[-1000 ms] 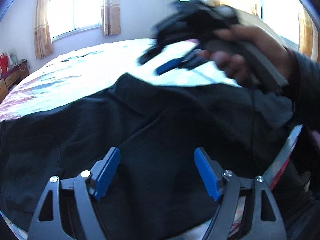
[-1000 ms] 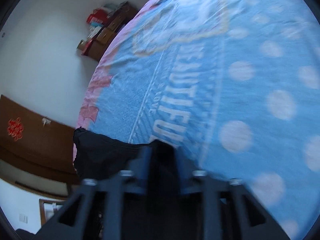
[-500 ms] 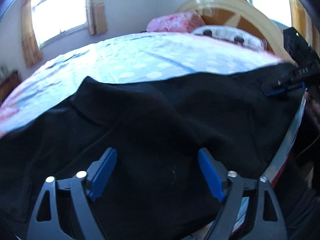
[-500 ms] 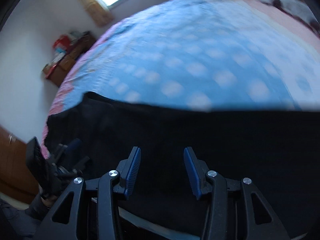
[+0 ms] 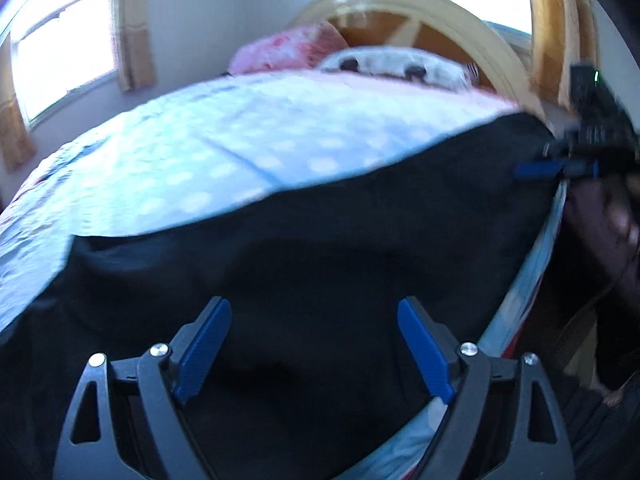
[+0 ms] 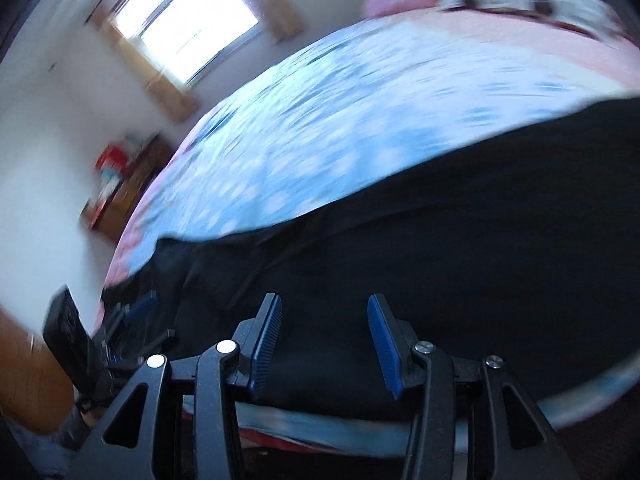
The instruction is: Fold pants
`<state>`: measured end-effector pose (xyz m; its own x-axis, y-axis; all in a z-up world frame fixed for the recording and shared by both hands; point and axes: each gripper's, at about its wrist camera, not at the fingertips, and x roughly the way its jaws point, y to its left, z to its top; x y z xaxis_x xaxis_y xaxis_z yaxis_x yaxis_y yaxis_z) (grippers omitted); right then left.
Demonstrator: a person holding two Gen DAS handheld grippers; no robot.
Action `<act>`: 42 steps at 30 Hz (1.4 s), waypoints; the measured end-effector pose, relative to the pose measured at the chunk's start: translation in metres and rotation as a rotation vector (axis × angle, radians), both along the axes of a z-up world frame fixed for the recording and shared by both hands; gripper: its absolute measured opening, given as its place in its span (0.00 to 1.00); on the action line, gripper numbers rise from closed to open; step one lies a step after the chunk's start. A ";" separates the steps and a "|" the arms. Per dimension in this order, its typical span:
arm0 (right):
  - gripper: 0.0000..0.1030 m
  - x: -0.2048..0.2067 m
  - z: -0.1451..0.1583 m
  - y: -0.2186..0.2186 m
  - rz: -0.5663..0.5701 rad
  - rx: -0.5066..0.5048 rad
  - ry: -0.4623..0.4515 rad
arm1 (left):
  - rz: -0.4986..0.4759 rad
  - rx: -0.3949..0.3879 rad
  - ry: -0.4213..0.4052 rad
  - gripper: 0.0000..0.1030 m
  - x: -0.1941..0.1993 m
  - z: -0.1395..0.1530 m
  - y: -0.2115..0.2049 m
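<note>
Pants (image 5: 320, 248), black, lie spread along the bed's near edge under both claws. The left gripper (image 5: 314, 344) is released, its blue pads wide apart over the cloth; the right gripper (image 6: 324, 336) is likewise released. Only the left view shows the wooden headboard (image 5: 432, 12); only the right shows a cluttered cabinet (image 6: 120, 196). Beyond lie the blue dotted bedspread (image 5: 200, 160), pillows and curtained windows.

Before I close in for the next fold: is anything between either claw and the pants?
Nothing visible. The left claw and the right claw are both open directly over the black pants, spread on the blue dotted bedspread.
</note>
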<state>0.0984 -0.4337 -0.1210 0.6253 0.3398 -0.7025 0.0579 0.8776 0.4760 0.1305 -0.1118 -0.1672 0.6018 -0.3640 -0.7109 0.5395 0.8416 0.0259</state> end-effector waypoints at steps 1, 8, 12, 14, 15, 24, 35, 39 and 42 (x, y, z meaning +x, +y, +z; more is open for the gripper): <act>0.46 -0.005 0.000 -0.015 -0.045 -0.004 0.003 | 0.006 0.041 0.024 0.87 0.004 -0.012 -0.006; 0.46 -0.018 0.004 -0.046 -0.032 0.121 -0.041 | 0.009 0.035 0.001 0.93 0.003 -0.005 -0.008; 0.46 -0.060 0.021 -0.088 -0.200 0.170 -0.121 | -0.005 -0.009 -0.037 0.93 0.002 0.012 -0.014; 0.46 -0.080 0.022 -0.111 -0.301 0.201 -0.124 | -0.021 -0.026 -0.036 0.93 0.007 0.017 -0.026; 0.46 -0.091 0.018 -0.127 -0.362 0.229 -0.124 | -0.023 -0.028 -0.032 0.93 0.010 0.016 -0.031; 0.46 -0.103 -0.012 -0.165 -0.481 0.407 -0.076 | -0.068 0.032 -0.015 0.93 0.028 -0.001 -0.069; 0.46 -0.084 -0.038 -0.177 -0.495 0.482 -0.064 | -0.135 0.046 -0.054 0.97 0.022 0.020 -0.081; 0.46 -0.087 -0.021 -0.170 -0.472 0.429 -0.144 | -0.148 0.082 -0.028 0.98 0.029 0.006 -0.088; 0.26 -0.086 -0.011 -0.165 -0.465 0.373 -0.163 | -0.138 0.048 0.013 1.00 0.036 -0.005 -0.085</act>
<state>0.0127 -0.5988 -0.1315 0.8561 0.2105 -0.4719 0.2949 0.5508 0.7808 0.1665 -0.1963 -0.1726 0.5393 -0.4078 -0.7368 0.6503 0.7575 0.0567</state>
